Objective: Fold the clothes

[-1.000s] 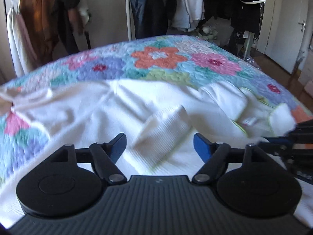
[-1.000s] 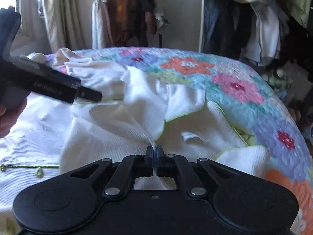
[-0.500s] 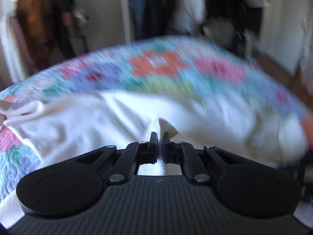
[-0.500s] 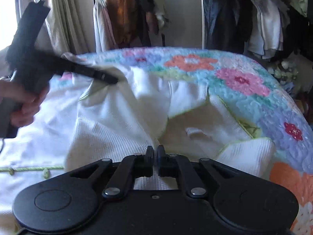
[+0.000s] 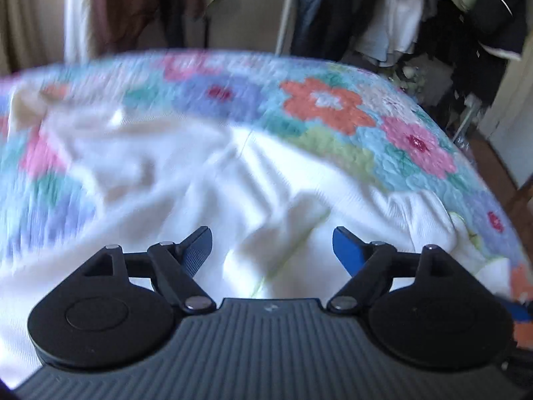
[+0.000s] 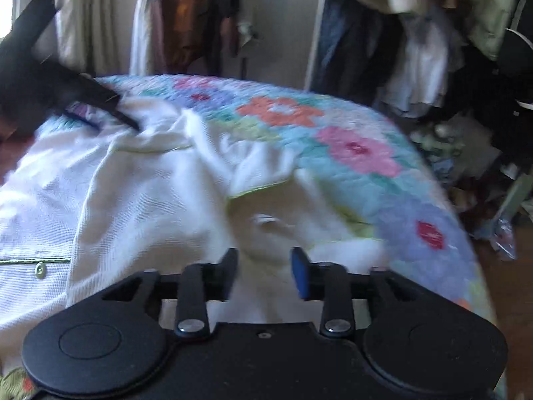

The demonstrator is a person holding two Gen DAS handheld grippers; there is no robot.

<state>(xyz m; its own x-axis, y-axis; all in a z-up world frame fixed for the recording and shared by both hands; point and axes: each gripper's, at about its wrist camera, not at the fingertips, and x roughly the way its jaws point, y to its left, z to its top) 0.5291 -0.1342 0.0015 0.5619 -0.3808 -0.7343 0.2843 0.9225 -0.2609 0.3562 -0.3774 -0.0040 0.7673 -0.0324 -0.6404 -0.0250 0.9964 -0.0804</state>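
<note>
White garment (image 5: 206, 180) lies rumpled across the near half of the floral quilt (image 5: 333, 106), its green-trimmed collar toward the right edge. Half a second ago both tools were clamped on folds of it; now the left gripper (image 5: 272, 243) and right gripper (image 6: 265, 268) stand open and empty. Though blurred, the cloth looks freshly dropped, so a fold seems laid.

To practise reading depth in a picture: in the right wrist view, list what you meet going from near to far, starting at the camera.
right gripper, open → white garment → floral quilt → hanging clothes beyond the bed
</note>
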